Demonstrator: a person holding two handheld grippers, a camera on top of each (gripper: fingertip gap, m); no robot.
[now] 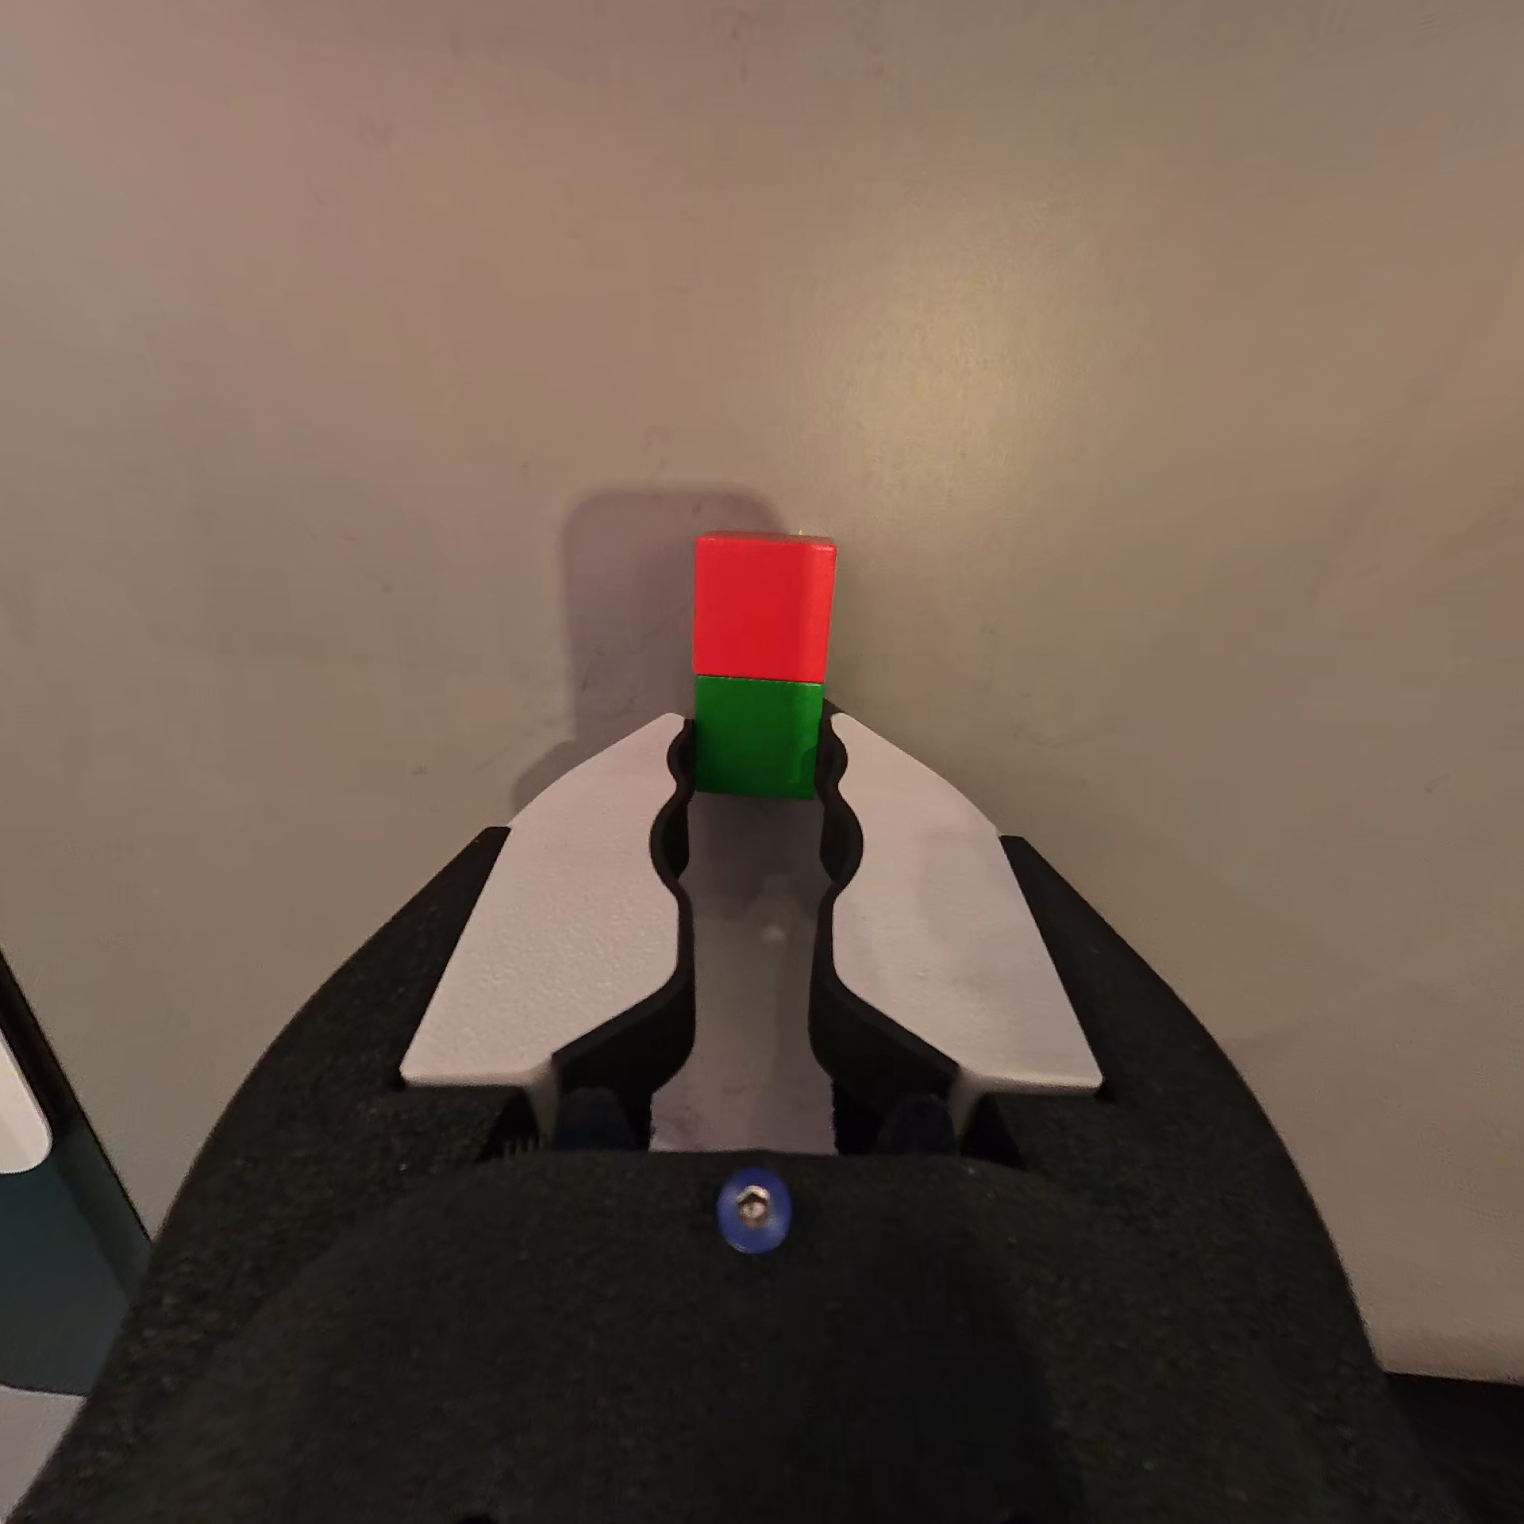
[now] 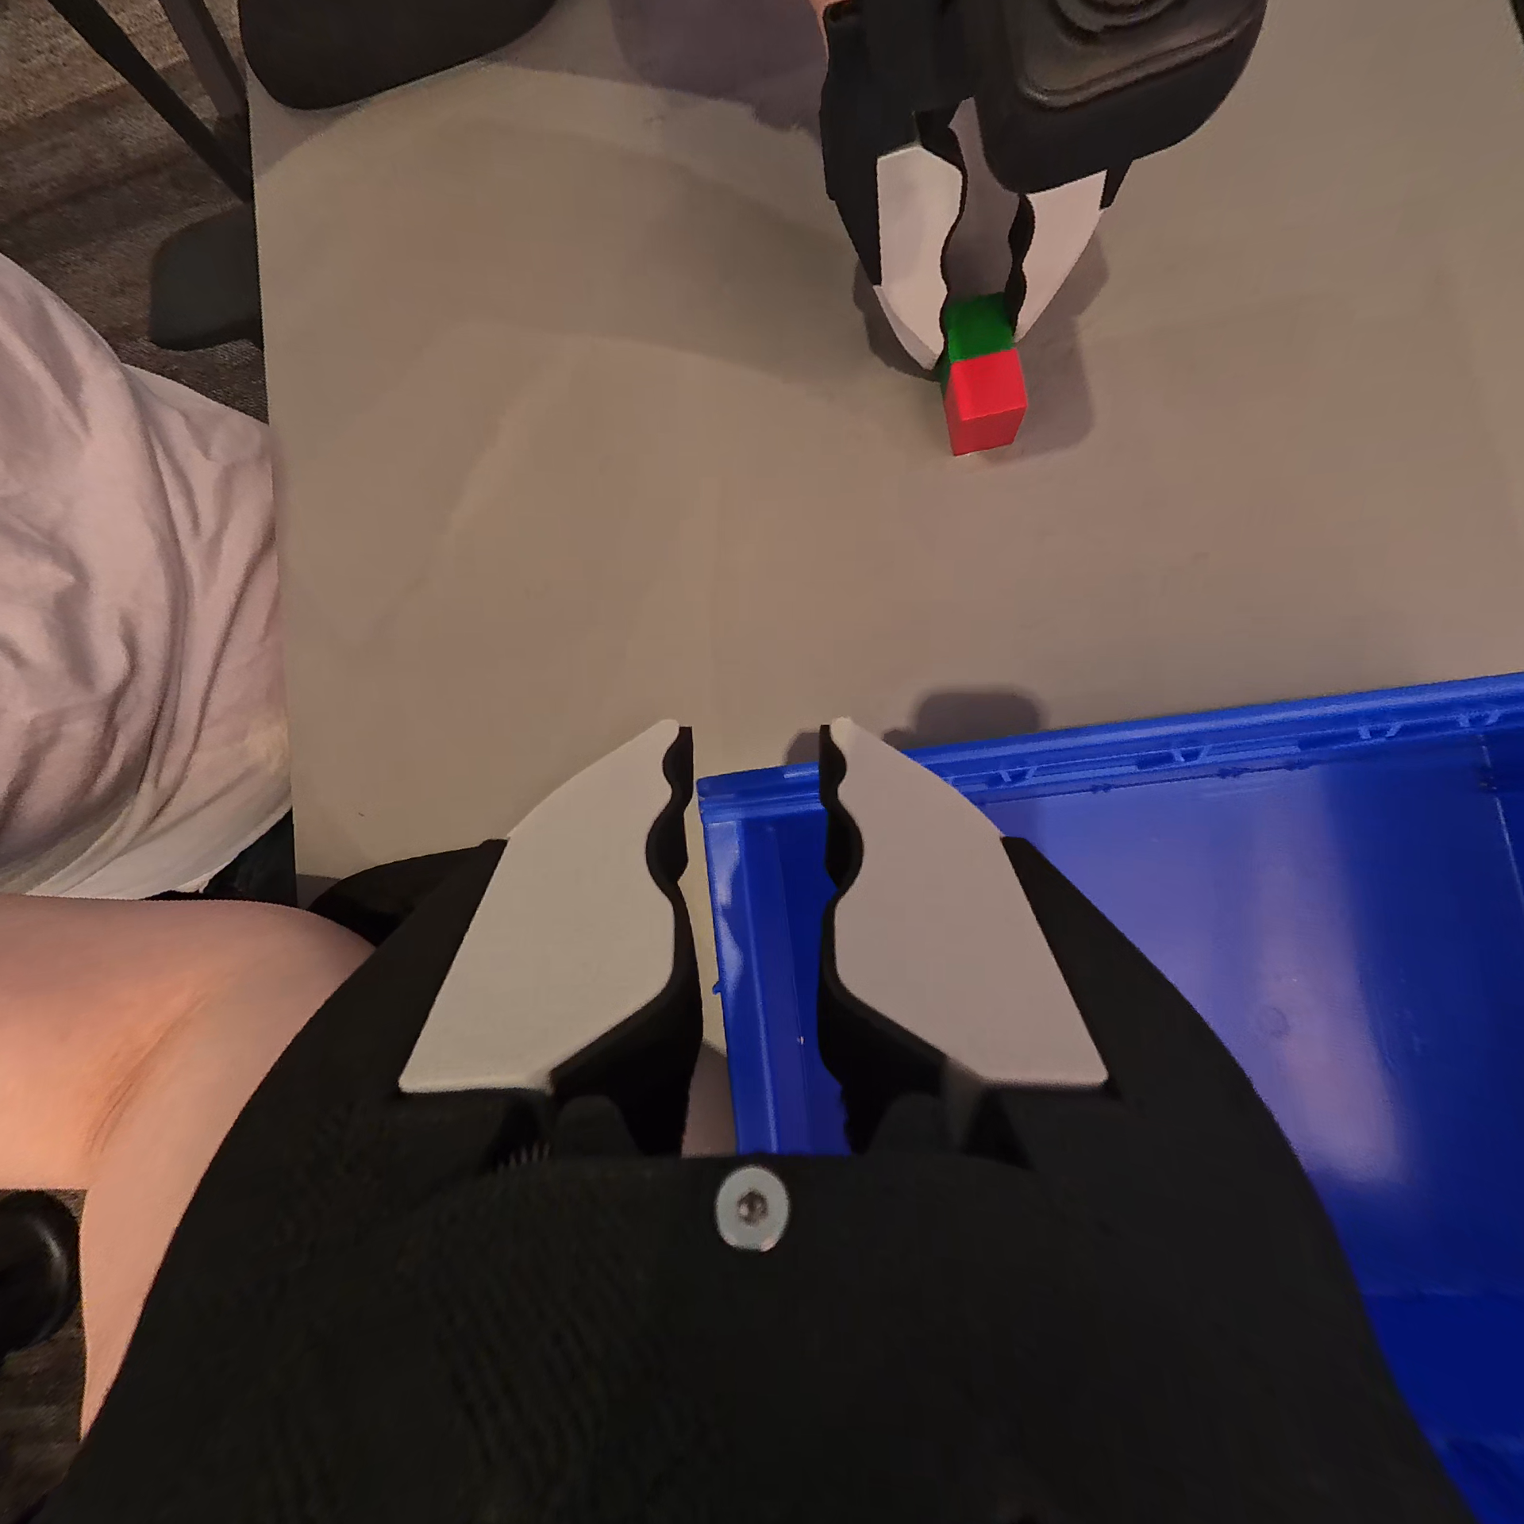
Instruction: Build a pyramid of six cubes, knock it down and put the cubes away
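Observation:
In the left wrist view my left gripper (image 1: 757, 730) is shut on a green cube (image 1: 757, 742), with a fingertip pressed on each side. A red cube (image 1: 763, 606) lies on the grey table right beyond the green one and touches it. The right wrist view shows the same pair far off at the upper right: the left gripper (image 2: 981, 317) points down on the green cube (image 2: 977, 330), with the red cube (image 2: 985, 404) next to it. My right gripper (image 2: 757, 742) is open and holds nothing. It hovers over the near left corner of a blue bin (image 2: 1154, 746). No other cubes are in view.
The grey table (image 2: 536, 495) ends at its left edge, where white cloth (image 2: 107, 577) lies. A person's bare arm (image 2: 165, 1031) is at the lower left. Dark chair legs (image 2: 165, 82) stand beyond the table's far left corner. My hands' fingertips stand some 25 cm from each other.

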